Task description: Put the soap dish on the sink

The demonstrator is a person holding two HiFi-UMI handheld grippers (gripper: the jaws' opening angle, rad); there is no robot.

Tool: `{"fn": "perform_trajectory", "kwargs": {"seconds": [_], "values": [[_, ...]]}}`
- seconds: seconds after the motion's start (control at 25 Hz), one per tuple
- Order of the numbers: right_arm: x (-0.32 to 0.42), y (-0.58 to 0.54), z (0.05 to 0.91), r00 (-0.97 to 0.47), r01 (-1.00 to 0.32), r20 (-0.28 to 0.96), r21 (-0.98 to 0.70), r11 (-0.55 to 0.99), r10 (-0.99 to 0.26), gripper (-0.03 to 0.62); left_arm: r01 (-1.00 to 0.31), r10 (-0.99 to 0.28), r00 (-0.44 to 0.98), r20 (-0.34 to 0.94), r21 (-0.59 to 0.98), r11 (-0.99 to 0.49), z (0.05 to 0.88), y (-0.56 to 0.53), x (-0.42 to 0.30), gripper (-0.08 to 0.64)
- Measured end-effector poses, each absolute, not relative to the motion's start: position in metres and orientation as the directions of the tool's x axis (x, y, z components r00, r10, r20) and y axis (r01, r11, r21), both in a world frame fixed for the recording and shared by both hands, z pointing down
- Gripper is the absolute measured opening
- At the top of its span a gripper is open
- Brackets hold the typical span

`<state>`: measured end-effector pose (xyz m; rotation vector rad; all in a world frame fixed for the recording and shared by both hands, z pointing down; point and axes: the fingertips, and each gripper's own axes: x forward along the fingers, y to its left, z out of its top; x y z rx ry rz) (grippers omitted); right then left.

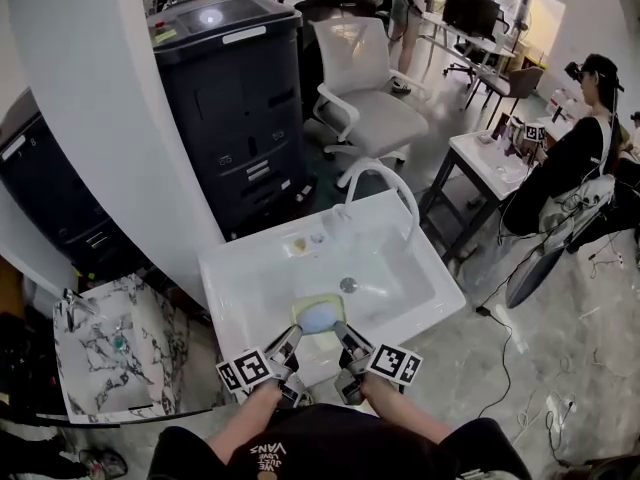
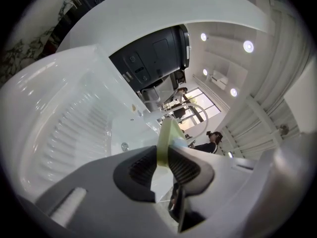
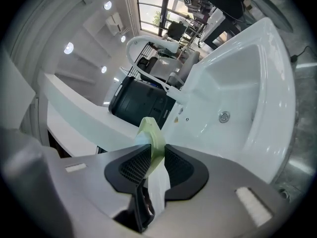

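A pale green soap dish point(image 1: 318, 316) with a light blue soap in it hangs over the near part of the white sink point(image 1: 232, 278). My left gripper point(image 1: 292, 340) is shut on the dish's left rim, and my right gripper point(image 1: 343, 336) is shut on its right rim. In the left gripper view the green rim point(image 2: 166, 135) stands pinched between the black pads. The right gripper view shows the same rim point(image 3: 152, 138) clamped between its pads, with the sink basin point(image 3: 247, 78) beyond. The sink's drain point(image 1: 348, 284) lies just past the dish.
A curved white faucet point(image 1: 385, 183) rises at the sink's far edge. A dark printer cabinet point(image 1: 235, 108) and a white office chair point(image 1: 365, 93) stand behind. A marble-patterned sink point(image 1: 105, 353) lies to the left. A seated person point(image 1: 575, 153) is at the right beside another white sink point(image 1: 495, 163).
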<state>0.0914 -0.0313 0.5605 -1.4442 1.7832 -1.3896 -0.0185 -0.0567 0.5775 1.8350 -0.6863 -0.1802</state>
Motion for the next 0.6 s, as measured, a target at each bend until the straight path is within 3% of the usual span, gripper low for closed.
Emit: {"fn": "perform_trajectory", "kwargs": {"seconds": [0.6], "values": [[0.082,-0.084,0.581,-0.347,-0.456,0.271,-0.885,-0.091,-0.898,0.084,-0.378,-0.527,0.818,0.23,0.906,-0.191,0.6,-0.106,-0.028,0.124]]}}
